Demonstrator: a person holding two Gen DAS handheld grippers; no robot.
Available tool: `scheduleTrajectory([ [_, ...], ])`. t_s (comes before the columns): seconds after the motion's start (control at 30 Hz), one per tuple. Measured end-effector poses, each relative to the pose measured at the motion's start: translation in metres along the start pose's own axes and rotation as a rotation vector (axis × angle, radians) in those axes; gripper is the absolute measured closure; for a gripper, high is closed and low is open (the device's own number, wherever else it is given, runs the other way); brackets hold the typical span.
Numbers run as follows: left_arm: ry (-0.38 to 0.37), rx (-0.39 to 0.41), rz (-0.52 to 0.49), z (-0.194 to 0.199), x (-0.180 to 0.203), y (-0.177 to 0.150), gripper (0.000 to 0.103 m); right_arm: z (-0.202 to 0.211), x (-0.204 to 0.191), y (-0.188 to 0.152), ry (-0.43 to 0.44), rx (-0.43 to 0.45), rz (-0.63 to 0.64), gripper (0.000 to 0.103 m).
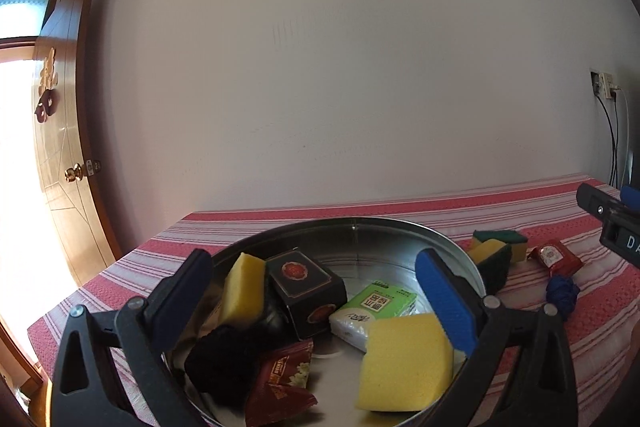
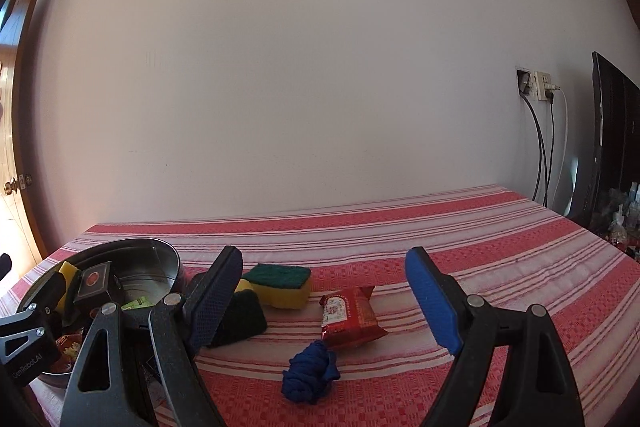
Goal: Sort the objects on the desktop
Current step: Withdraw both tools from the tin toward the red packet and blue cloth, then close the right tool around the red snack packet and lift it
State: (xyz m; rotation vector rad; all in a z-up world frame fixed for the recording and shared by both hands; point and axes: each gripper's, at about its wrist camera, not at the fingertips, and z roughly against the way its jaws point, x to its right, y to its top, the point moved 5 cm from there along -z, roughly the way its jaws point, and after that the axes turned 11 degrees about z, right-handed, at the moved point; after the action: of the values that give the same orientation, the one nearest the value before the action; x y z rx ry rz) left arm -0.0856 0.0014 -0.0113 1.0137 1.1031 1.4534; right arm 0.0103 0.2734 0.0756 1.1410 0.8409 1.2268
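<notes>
Striped red-and-white cloth covers the desk [image 2: 400, 227]. My left gripper [image 1: 320, 303] hangs over a round metal pan [image 1: 360, 227] near the desk's left edge, its fingers spread wide and holding nothing. In the pan lie two yellow sponges [image 1: 404, 363], a dark box [image 1: 308, 287], a green tissue pack [image 1: 376, 307], a black cloth [image 1: 224, 359] and a dark red sachet [image 1: 280, 383]. My right gripper [image 2: 324, 307] hovers over the middle of the desk, its fingers also wide apart and empty. Between them on the cloth lie a red snack packet [image 2: 348, 315] and, nearer me, a crumpled blue cloth [image 2: 310, 373]. Two green-and-yellow scouring sponges [image 2: 280, 285] sit just beside the pan's right rim.
</notes>
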Motion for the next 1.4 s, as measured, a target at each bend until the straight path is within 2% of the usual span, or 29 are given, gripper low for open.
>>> scheduleTrajectory([
  [0.13, -0.043, 0.007, -0.034, 0.007, 0.016, -0.002, 0.000, -0.007, -0.002, -0.004, 0.003, -0.071, 0.046, 0.018],
  [0.27, -0.072, 0.036, -0.120, 0.015, 0.037, -0.004, 0.000, -0.017, 0.009, -0.010, 0.004, -0.133, 0.016, 0.018],
  [0.37, -0.107, 0.050, -0.171, 0.021, 0.051, -0.006, 0.000, -0.028, 0.016, -0.018, 0.053, -0.197, -0.024, 0.018],
  [0.47, -0.147, 0.055, -0.219, 0.026, 0.064, -0.010, 0.000, -0.051, 0.020, -0.029, 0.109, -0.299, -0.044, 0.019],
  [0.6, -0.172, 0.068, -0.276, 0.032, 0.076, -0.014, 0.000, -0.081, 0.018, -0.040, 0.164, -0.420, -0.057, 0.030],
  [0.77, -0.187, 0.073, -0.328, 0.037, 0.085, -0.018, 0.000, -0.099, 0.011, -0.051, 0.174, -0.517, -0.032, 0.035],
  [0.87, -0.196, 0.085, -0.361, 0.043, 0.091, -0.020, 0.000, -0.106, 0.006, -0.057, 0.195, -0.562, -0.028, 0.052],
  [0.9, -0.202, 0.085, -0.371, 0.043, 0.093, -0.021, 0.000, -0.107, 0.006, -0.059, 0.208, -0.569, -0.036, 0.052],
  [1.03, -0.220, 0.073, -0.402, 0.042, 0.100, -0.024, 0.000, -0.102, 0.010, -0.057, 0.254, -0.542, -0.083, 0.057],
  [1.13, -0.220, 0.072, -0.431, 0.042, 0.105, -0.027, 0.000, -0.087, 0.019, -0.048, 0.276, -0.448, -0.129, 0.057],
  [1.2, -0.244, 0.065, -0.455, 0.044, 0.111, -0.030, 0.000, -0.072, 0.026, -0.039, 0.249, -0.366, -0.148, 0.057],
  [1.3, -0.341, 0.009, -0.443, 0.047, 0.130, -0.027, 0.001, -0.052, 0.039, -0.029, 0.216, -0.253, -0.189, 0.057],
  [1.4, -0.373, -0.010, -0.476, 0.047, 0.155, -0.025, 0.001, -0.034, 0.060, -0.023, 0.140, -0.157, -0.230, 0.057],
])
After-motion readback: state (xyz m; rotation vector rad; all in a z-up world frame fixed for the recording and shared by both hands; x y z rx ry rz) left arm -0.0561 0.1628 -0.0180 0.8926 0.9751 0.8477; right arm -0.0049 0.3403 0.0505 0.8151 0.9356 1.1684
